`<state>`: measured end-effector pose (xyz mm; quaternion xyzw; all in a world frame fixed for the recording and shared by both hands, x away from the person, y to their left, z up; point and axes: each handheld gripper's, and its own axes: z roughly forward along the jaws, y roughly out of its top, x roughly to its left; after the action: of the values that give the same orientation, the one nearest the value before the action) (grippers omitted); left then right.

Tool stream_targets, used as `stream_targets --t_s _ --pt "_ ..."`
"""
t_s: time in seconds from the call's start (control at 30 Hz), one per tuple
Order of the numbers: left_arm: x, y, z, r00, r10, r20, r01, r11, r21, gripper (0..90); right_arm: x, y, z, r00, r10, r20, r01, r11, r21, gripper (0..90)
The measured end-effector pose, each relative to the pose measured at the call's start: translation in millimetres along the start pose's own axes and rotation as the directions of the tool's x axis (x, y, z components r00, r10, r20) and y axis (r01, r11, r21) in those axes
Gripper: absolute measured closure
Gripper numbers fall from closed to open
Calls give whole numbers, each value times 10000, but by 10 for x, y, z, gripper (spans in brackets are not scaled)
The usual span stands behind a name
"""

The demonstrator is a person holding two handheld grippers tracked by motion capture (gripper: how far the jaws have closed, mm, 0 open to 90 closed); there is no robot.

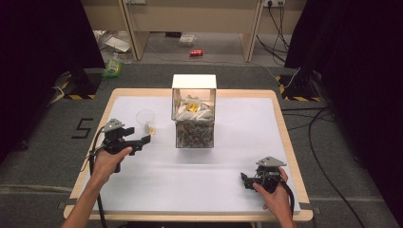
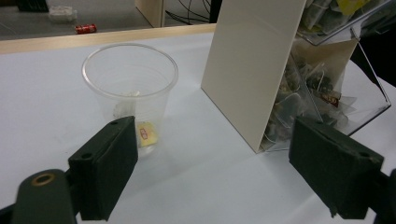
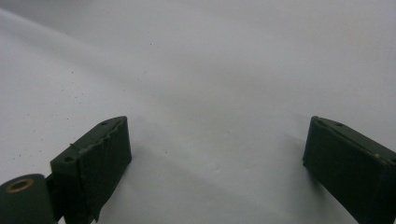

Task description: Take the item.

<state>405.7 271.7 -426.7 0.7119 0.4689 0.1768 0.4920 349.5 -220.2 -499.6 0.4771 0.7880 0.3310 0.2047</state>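
Note:
A clear plastic cup [image 1: 146,121] [image 2: 130,88] stands upright on the white table left of centre, with a tea bag tag at its bottom [image 2: 147,134]. A clear box with cream side panels [image 1: 194,111] [image 2: 254,70] stands in the middle, full of tea bags [image 2: 303,88]. My left gripper [image 1: 142,141] [image 2: 212,172] is open, a short way in front of the cup and the box, with nothing between its jaws. My right gripper [image 1: 244,180] [image 3: 217,163] rests open low over bare white table at the front right.
The white table top [image 1: 199,175] has a wooden rim. Beyond the far edge lie a red can [image 1: 196,53] [image 2: 85,29], a green packet [image 1: 112,70] and cables on the grey floor. Black curtains hang at both sides.

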Motion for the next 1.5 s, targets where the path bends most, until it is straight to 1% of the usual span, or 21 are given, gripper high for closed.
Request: stream_targets --t_s 0.2,0.33,0.67,0.8,0.93,1.3,1.5 --pt "-8 -61 4 10000 -17 -1 17 10000 27 150 0 0 0 10000 1 -1 -1 10000 1 82" --pt "-22 -124 14 10000 86 -22 -86 9999 85 150 0 0 0 10000 2 -1 -2 10000 -1 82" --pt "-26 -224 -2 9999 127 -8 -127 9999 78 150 0 0 0 10000 -1 3 1 10000 0 82" --pt "-37 -262 -4 9999 130 34 -131 9999 71 151 0 0 0 10000 1 2 -1 10000 -1 82" --pt "-51 -325 -4 9998 207 84 -208 9996 167 151 0 0 0 10000 -2 1 2 10000 -1 82" --pt "-90 -458 -8 9997 152 195 -156 9997 203 151 0 0 0 10000 -2 1 2 10000 -1 82" --pt "-106 -531 -2 9994 227 245 -234 9993 295 151 0 0 0 10000 0 2 0 10000 0 82"
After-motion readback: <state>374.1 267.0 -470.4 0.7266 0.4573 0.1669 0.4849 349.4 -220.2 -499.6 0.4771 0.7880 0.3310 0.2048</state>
